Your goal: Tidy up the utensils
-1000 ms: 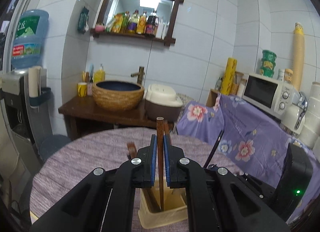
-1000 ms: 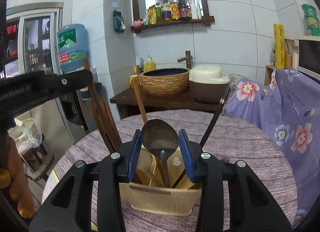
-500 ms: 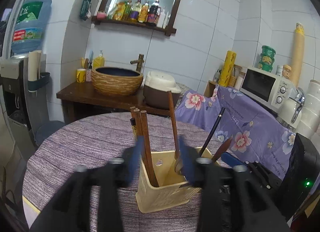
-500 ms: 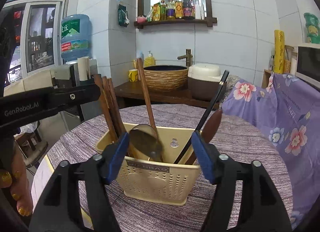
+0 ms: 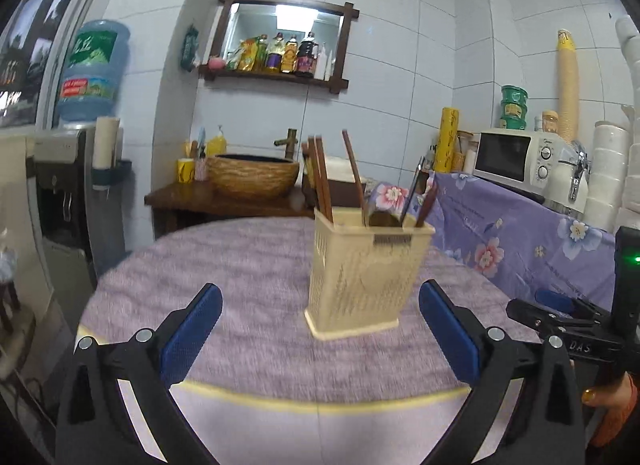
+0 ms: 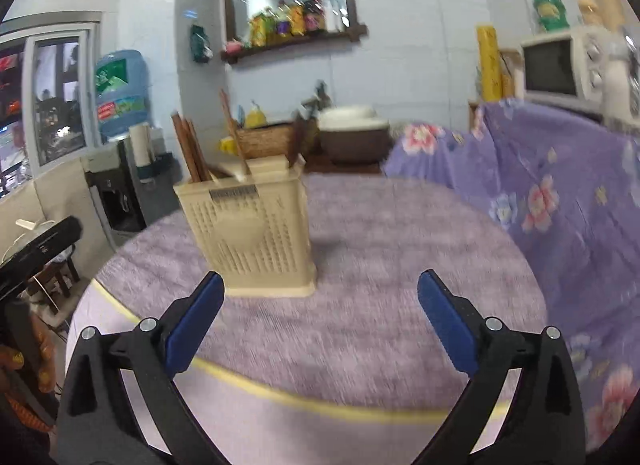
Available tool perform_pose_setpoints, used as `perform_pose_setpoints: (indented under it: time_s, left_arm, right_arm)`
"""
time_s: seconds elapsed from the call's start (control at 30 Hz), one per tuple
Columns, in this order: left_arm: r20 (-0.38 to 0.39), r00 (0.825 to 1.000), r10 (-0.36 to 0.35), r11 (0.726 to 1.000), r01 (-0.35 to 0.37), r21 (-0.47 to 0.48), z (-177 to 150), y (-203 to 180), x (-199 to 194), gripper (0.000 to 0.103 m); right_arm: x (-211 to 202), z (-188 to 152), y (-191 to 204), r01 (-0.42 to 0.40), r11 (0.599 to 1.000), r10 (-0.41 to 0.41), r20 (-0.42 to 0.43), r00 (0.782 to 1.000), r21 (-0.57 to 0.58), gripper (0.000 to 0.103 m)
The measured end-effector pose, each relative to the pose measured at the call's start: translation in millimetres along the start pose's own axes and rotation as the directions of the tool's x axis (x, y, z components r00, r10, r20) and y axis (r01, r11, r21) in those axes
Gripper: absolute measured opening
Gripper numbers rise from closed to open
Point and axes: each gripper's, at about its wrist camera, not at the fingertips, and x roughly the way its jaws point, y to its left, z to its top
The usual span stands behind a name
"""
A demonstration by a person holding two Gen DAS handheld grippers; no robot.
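Two hand-held grippers, left and right, jaws opening wide, empty, utensil basket ahead, microwave behind.

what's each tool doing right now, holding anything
left tool: jaws opening wide, nothing between them.
right tool: jaws opening wide, nothing between them.

White letters "DAS" sit on the black gripper arm at near right in the left wrist view; the water bottle far left carries a green and red label, its print too small to read, and the basket's plate is blurred
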Motion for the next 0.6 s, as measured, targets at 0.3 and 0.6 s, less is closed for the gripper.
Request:
perform_pose_setpoints:
  time_s: [0.3,0.6]
  left_arm:
    - [-0.092,0.995,0.026,1.000,-0.027,-0.012,-52,-20,-33,0.098]
    - [0.018,0.998,0.058,0.997,-0.058,0.051,-53,-43,-76,0.098]
  right_arm:
    - [-39,-69,6,0.008,0.999,-0.011,-0.076,0.997,-0.048,0.096]
    - [-93,-64,23,-0.042,0.999,0.043,0.052,0.998,-0.015,0.097]
